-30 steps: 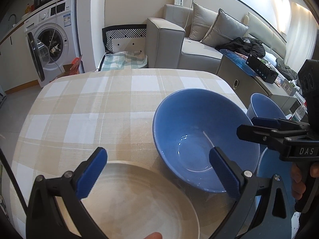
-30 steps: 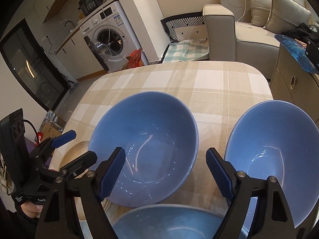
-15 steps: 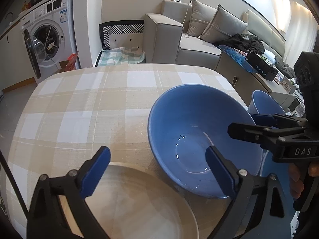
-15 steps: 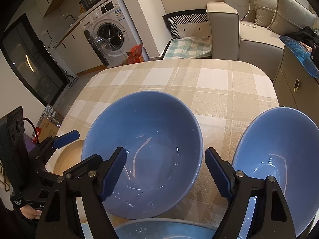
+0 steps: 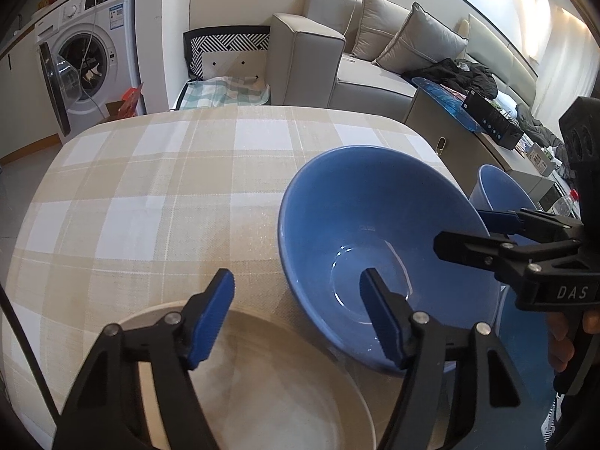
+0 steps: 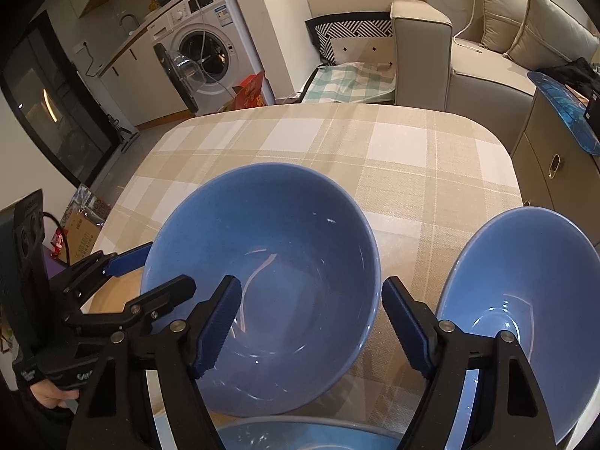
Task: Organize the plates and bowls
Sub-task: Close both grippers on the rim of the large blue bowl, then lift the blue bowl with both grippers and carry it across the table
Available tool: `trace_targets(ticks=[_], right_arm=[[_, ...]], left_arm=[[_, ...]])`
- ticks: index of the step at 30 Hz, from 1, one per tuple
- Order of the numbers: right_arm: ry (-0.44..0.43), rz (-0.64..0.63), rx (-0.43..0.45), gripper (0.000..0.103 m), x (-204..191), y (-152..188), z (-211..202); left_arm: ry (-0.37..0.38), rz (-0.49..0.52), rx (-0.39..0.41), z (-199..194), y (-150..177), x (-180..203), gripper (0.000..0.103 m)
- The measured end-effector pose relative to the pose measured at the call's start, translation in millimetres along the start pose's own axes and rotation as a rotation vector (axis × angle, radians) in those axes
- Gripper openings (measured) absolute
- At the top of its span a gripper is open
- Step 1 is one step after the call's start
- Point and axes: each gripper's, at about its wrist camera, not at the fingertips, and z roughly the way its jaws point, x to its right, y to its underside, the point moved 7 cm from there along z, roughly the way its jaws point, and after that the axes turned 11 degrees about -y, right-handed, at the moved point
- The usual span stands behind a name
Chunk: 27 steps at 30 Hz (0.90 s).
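Observation:
A large blue bowl (image 5: 375,232) (image 6: 262,262) stands on the checked table. My left gripper (image 5: 296,318) straddles the bowl's left rim, with one pad inside and one outside over the cream plate (image 5: 262,393). Its jaws are closing, and the pads show no contact with the rim. My right gripper (image 6: 311,326) straddles the bowl's right rim the same way. It is also closing, and its pads stand clear of the rim. A second blue bowl (image 6: 517,300) (image 5: 498,191) sits to the right.
A third blue dish (image 6: 300,438) lies at the near edge under my right gripper. Beyond the bowl lies the bare far half of the table (image 5: 168,187). A grey cabinet (image 6: 555,172) stands close to its right edge, with a sofa (image 5: 337,67) and a washing machine (image 5: 86,60) behind.
The left jaws have narrowed a lot around the bowl's left rim. The right jaws have narrowed slightly. Both grippers have stayed nearly in place at the bowl.

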Motion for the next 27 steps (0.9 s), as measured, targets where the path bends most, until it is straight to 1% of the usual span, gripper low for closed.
trace_targets(ticks=[2, 4, 7, 10, 11, 12, 13, 15, 16, 17, 19, 20, 22, 23, 24, 27], right_arm=[[0.014, -0.001, 0.004, 0.077, 2, 2, -3], [0.009, 0.0, 0.008, 0.077, 2, 3, -5], [0.011, -0.002, -0.004, 0.077, 3, 3, -1], [0.018, -0.017, -0.011, 0.077, 0, 2, 5], [0.011, -0.014, -0.015, 0.074, -1, 2, 7], [0.007, -0.011, -0.02, 0.069, -1, 2, 10], [0.015, -0.011, -0.022, 0.068, -2, 1, 12], [0.031, -0.025, -0.024, 0.062, -4, 1, 15], [0.033, -0.027, -0.026, 0.059, -5, 1, 16], [0.037, -0.03, -0.027, 0.055, -6, 2, 16], [0.063, -0.044, -0.027, 0.051, -7, 2, 17], [0.075, -0.051, -0.026, 0.048, -7, 2, 17], [0.085, -0.051, -0.022, 0.04, -6, 2, 16], [0.09, -0.05, -0.021, 0.035, -5, 2, 15], [0.094, -0.05, -0.019, 0.032, -3, 2, 15], [0.1, -0.053, -0.013, 0.029, -2, 3, 13]], left_arm=[[0.0, -0.001, 0.001, 1, 0, -1, 0.069], [0.004, -0.003, -0.001, 2, 0, -2, 0.069], [0.008, 0.0, -0.004, 3, 0, -2, 0.064], [0.015, 0.004, -0.011, 5, 1, -1, 0.056], [0.019, 0.005, -0.014, 6, 1, 0, 0.053], [0.025, 0.006, -0.017, 7, 1, 1, 0.05], [0.03, 0.008, -0.021, 7, 2, 2, 0.049], [0.043, 0.02, -0.025, 7, 2, 5, 0.042], [0.052, 0.029, -0.023, 6, 2, 8, 0.041], [0.039, 0.036, -0.022, 6, 3, 8, 0.041], [0.025, 0.043, -0.017, 6, 2, 9, 0.041], [0.026, 0.043, -0.017, 5, 2, 9, 0.04], [0.022, 0.04, -0.017, 5, 2, 8, 0.039], [0.018, 0.04, -0.012, 4, 2, 7, 0.036], [0.019, 0.042, -0.01, 3, 1, 6, 0.036], [0.01, 0.059, 0.004, -2, 0, 7, 0.036]])
